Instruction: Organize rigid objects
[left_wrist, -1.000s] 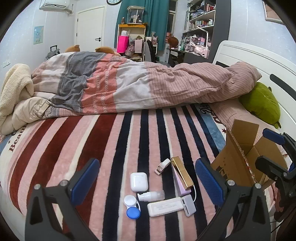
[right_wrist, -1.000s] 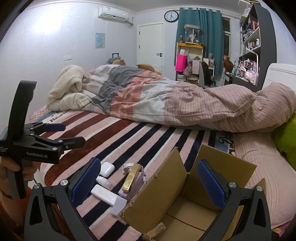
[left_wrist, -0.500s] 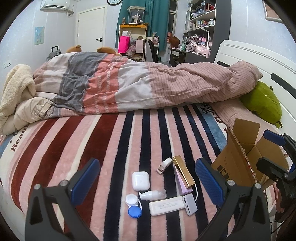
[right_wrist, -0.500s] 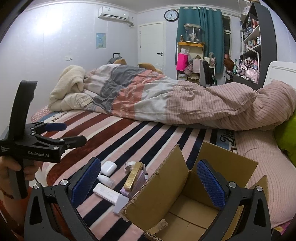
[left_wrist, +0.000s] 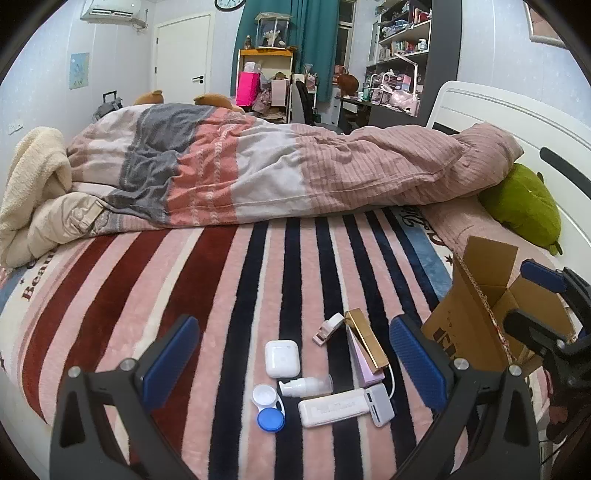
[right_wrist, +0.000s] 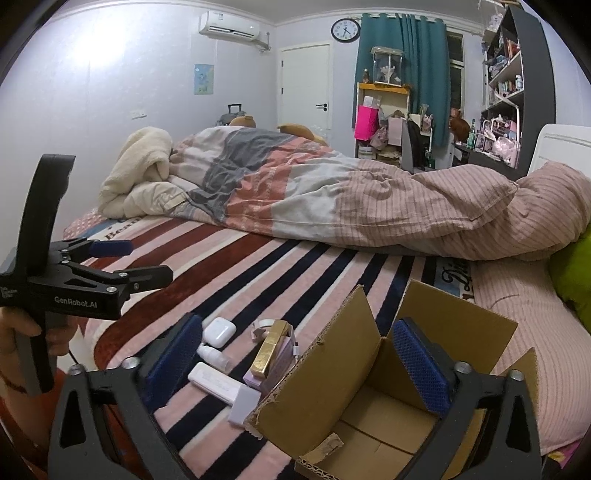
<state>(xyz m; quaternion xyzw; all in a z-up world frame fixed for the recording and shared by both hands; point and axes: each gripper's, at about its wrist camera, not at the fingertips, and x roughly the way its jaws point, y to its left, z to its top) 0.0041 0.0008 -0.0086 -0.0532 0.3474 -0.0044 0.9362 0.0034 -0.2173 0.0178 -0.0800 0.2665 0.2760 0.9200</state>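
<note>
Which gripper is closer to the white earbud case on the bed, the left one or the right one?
Left. The left gripper hangs open right over the earbud case, not touching. The right gripper, jaws closing on nothing, sits further off, over the cardboard box.

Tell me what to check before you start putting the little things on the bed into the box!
1. Box flaps open, inside looks empty: ok.
2. Left hand-held gripper open over the pile, nothing between its pads: ok.
3. Right hand-held gripper holding nothing, its jaws closing a little, above the box's edge: ok.
4. Small things in plain sight: earbud case, bottle, lens case, card reader, gold box: ok.
5. Gold box lying free: not ok, it leans on a pink box.
6. Whether the lens case lids are screwed tight: cannot tell.
</note>
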